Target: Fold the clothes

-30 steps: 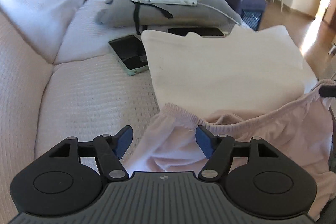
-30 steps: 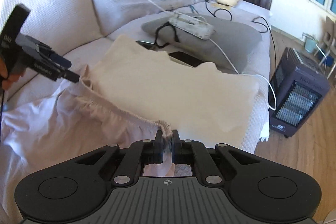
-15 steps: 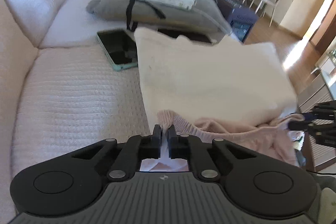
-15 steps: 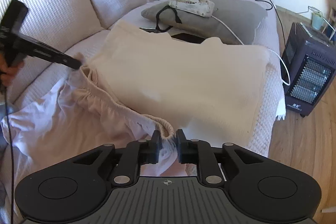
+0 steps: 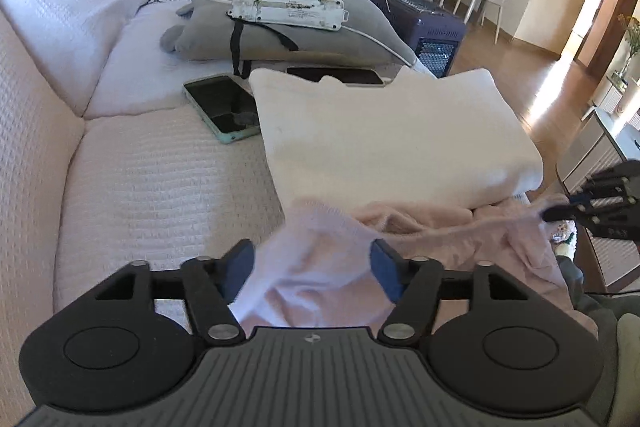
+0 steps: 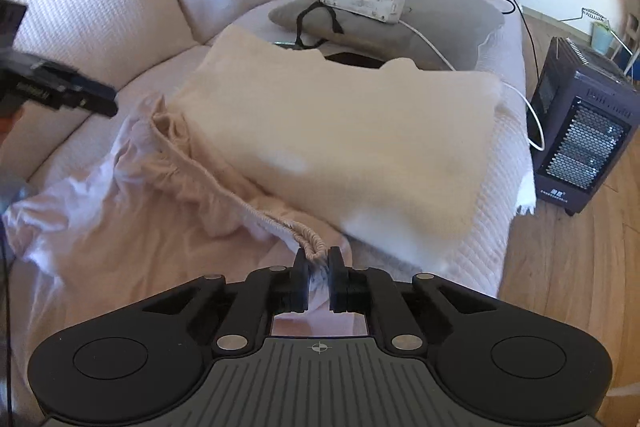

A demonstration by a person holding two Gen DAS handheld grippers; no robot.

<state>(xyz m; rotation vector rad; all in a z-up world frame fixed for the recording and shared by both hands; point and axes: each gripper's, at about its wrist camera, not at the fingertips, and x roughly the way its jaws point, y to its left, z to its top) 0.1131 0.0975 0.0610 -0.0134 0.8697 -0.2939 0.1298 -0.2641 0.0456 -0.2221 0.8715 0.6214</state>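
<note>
A pale pink garment (image 5: 440,227) with an elastic waistband (image 6: 224,187) lies crumpled on the white sofa (image 5: 152,187), its top edge tucked against a folded cream cloth (image 5: 384,139). My left gripper (image 5: 312,263) is open, and a fold of the pink fabric lies loose between its blue pads (image 5: 240,261). My right gripper (image 6: 319,267) is shut on one end of the waistband, low at the sofa's front edge. In the left wrist view the right gripper (image 5: 560,213) appears at the far right, with fabric drawn out to it.
Behind the cream cloth lie a green-cased phone (image 5: 224,107) and a second dark phone (image 5: 336,71). A grey cushion (image 5: 340,35) carries a white power strip (image 5: 284,9) and cables. A dark heater (image 6: 584,143) stands on the wooden floor, right of the sofa.
The left gripper was open a second ago, shut on the waistband half a second ago, and has opened again with fabric slack between its pads. The right gripper kept its hold.
</note>
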